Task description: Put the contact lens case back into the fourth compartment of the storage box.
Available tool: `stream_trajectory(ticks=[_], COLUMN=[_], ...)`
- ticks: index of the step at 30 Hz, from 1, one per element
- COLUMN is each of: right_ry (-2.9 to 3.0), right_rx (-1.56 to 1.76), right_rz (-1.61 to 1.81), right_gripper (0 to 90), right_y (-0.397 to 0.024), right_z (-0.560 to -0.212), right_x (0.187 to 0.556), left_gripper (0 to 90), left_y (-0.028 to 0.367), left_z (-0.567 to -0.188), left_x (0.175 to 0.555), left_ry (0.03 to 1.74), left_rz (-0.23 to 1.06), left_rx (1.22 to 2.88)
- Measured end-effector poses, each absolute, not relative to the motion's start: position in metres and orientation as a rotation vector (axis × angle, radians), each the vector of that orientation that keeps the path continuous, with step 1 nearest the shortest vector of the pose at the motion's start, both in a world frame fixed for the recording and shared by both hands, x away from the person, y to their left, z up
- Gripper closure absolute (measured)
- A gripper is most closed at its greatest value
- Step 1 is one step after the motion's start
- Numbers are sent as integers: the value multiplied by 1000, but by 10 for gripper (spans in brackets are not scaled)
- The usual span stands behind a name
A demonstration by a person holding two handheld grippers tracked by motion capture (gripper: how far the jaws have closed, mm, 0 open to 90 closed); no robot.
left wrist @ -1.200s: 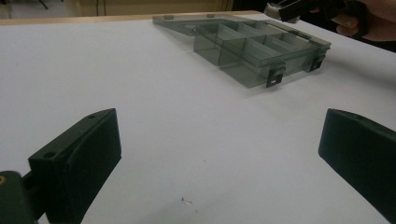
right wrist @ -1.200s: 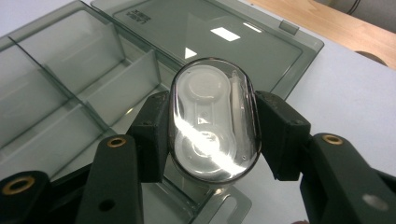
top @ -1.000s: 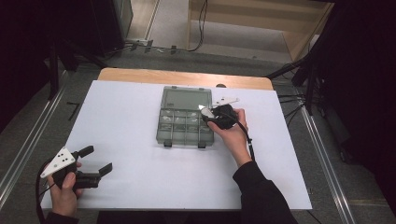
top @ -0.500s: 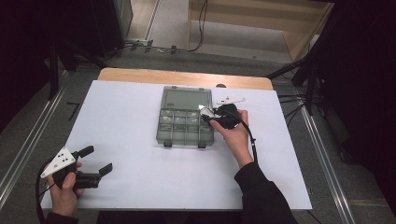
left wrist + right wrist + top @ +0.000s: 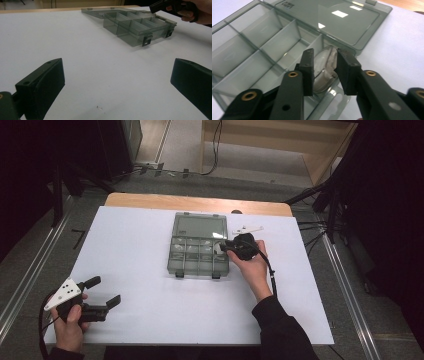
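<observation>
The right gripper (image 5: 324,67) hangs over the near right corner of an open grey compartment box (image 5: 186,255). Its jaws have just been closing, and between them sits a pale, rounded, silvery piece (image 5: 325,70). Both pads look pressed against its sides, so it appears to be gripped. The piece is at the edge of the box's compartment nearest that gripper.

Beyond the jaws the box's clear lid (image 5: 329,20) lies flat and open. A small moulded mark near the lid's far edge is too faint to read.

Farther off on the white table (image 5: 130,240), just past the right gripper, lie two small white flat pieces (image 5: 247,228).

The left gripper (image 5: 106,292) is well apart from the box, near the table's front corner. Its jaws stand wide and hold nothing, with only bare table between them.
</observation>
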State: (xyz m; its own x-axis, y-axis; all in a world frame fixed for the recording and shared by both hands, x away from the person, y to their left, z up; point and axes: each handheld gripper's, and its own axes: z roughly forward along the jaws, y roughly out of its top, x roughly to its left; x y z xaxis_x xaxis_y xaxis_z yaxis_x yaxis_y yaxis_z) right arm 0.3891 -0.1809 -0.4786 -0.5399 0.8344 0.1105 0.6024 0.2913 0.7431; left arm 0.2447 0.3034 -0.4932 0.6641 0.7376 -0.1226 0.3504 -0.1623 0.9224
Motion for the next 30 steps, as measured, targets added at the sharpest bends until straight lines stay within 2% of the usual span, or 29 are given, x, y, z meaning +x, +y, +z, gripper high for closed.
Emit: stream_trajectory(ticks=[4,18,20,30], right_ry=[2259,2239,2213,2196], right_rx=[1293,1363,1348,1391], right_rz=[1058,1060,1086,1121], right_gripper=[716,737,886,884], right_y=[-179,-179,-180,-182], right_z=[-478,-480,-478,-480], right_x=[388,386,385,386], left_gripper=[0,0,0,0], left_y=[303,298,297,279], left_z=[-493,-492,-492,-486], left_x=[245,244,244,246], left_ry=[875,862,859,815], left_rz=[434,451,454,445], left_rx=[1766,1790,1790,1804])
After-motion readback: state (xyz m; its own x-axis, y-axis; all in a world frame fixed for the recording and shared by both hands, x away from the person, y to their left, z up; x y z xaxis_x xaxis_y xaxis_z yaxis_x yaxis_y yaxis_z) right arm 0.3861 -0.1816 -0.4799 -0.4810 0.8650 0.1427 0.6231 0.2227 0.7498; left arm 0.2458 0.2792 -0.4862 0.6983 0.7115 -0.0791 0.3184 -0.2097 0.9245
